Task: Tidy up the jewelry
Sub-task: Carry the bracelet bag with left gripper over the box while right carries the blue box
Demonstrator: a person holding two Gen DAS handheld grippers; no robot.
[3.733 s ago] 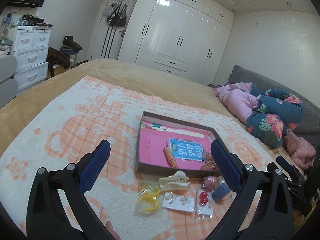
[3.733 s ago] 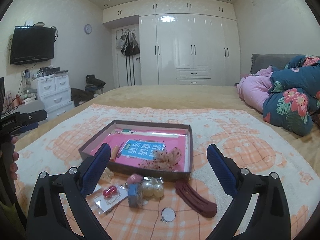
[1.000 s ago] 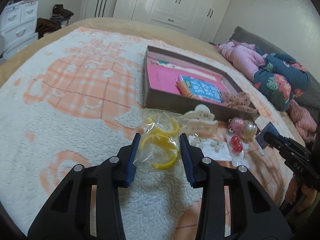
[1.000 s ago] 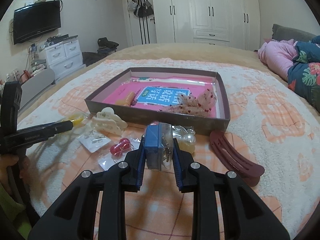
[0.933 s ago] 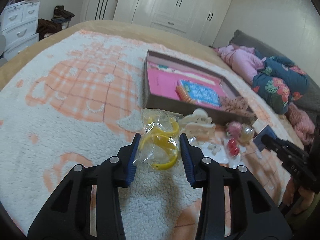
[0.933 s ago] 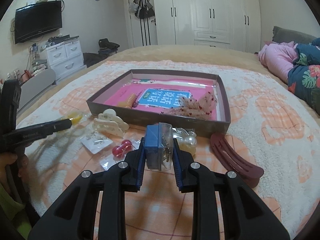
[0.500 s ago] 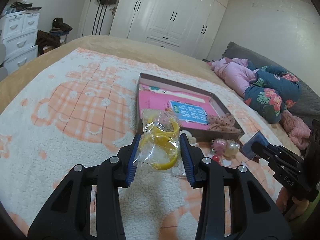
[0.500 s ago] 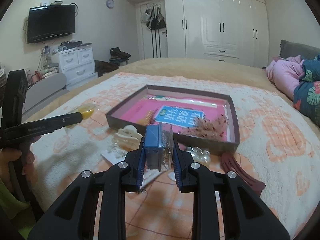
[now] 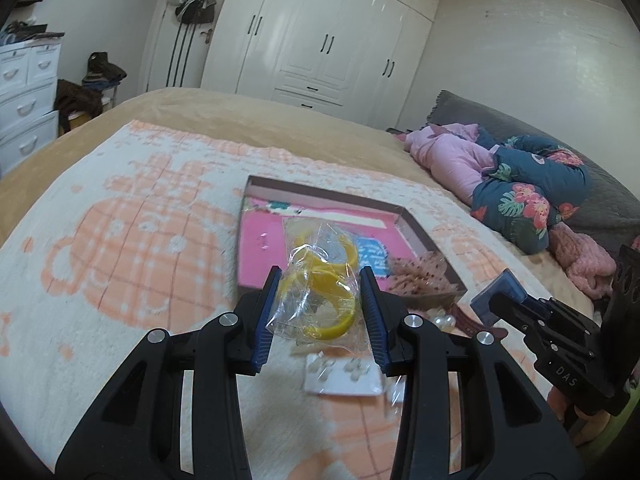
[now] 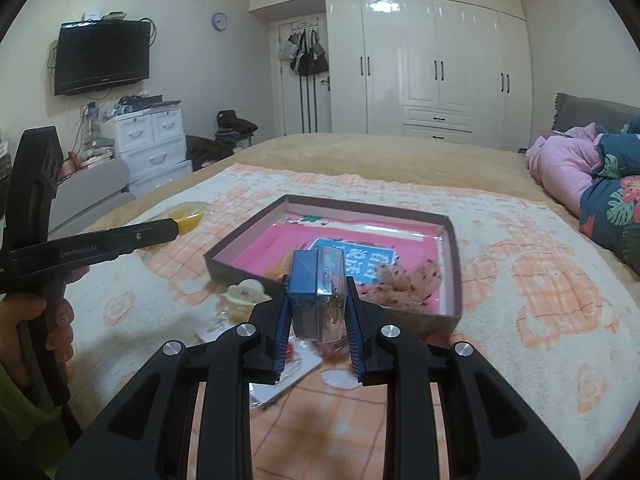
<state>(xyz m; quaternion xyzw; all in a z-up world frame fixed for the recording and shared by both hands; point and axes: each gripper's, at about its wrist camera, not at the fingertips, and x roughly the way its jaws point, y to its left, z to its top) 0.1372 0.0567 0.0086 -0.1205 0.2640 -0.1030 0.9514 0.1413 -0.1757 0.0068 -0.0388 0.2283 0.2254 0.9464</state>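
Observation:
My left gripper is shut on a clear bag of yellow bangles and holds it above the blanket, just short of the brown box with a pink lining. My right gripper is shut on a small blue and clear jewelry case, raised in front of the same box. The right gripper with the case also shows in the left wrist view; the left gripper with the bag shows in the right wrist view. The box holds a blue card and a dotted pink scrunchie.
On the blanket before the box lie a white earring card, a cream hair claw, pearl beads and a red item on a card. Pink and floral bedding is piled at the right. A white drawer unit stands beyond the bed.
Both grippers closed on their items, lifted them off the blanket, and have risen and moved toward the box over the last second.

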